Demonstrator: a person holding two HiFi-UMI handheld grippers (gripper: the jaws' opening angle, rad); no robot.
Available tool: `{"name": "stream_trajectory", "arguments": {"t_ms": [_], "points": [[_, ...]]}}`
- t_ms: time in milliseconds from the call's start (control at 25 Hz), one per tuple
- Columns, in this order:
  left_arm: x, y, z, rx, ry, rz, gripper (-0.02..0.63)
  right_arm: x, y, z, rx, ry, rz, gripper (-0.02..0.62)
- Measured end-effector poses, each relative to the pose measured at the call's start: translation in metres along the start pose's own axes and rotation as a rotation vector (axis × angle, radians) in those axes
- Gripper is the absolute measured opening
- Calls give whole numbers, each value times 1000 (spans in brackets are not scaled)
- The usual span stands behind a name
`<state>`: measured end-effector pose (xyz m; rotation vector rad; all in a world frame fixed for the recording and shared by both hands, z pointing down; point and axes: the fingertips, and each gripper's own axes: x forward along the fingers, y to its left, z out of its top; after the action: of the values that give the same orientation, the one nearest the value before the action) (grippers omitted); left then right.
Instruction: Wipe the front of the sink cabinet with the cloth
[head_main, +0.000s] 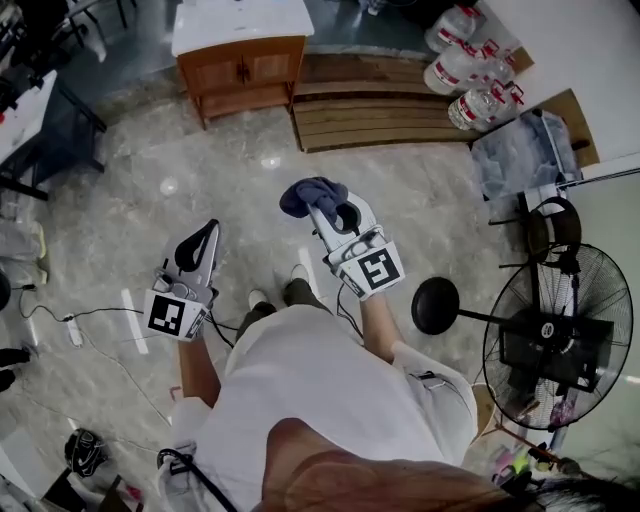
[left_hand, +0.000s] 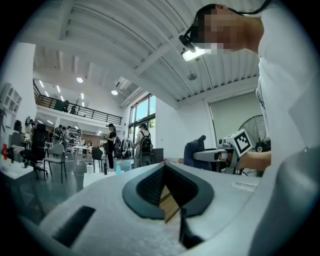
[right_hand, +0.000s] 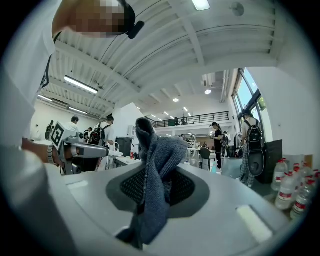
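The sink cabinet (head_main: 242, 62) is a wooden unit with a white top, standing across the marble floor at the top of the head view, well away from both grippers. My right gripper (head_main: 318, 207) is shut on a dark blue cloth (head_main: 308, 193), which bunches above the jaws. In the right gripper view the cloth (right_hand: 156, 162) sticks up between the dark pads and hangs down over the body. My left gripper (head_main: 204, 234) is held lower left, shut with nothing in it. In the left gripper view its pads (left_hand: 150, 187) meet at the tip, and the cloth (left_hand: 195, 152) shows to the right.
A low wooden platform (head_main: 385, 105) lies right of the cabinet, with large water bottles (head_main: 465, 65) behind it. A standing fan (head_main: 560, 335) is at my right. A black-framed table (head_main: 40, 130) and floor cables (head_main: 75, 322) are on the left. People stand far off.
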<state>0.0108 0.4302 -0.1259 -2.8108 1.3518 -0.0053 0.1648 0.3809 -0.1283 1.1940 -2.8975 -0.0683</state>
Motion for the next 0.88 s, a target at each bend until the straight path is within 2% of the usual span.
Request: {"name": "stream_trajectory", "arguments": {"t_ms": [320,560,720,880], "points": [[-13,6,-14,-17,-18,-38,3,9,19,-13,22,3,-7,100],[-8,27,-30,-32,1,-48,3,28,21,-33,47,19,-14,103],[24,55,-41,-36,36,-43,3,60,-8,-47,80,23,-9,103],[84,104,-55,-50,55,-20,5,118,-67,-70,127,26,0,103]]}}
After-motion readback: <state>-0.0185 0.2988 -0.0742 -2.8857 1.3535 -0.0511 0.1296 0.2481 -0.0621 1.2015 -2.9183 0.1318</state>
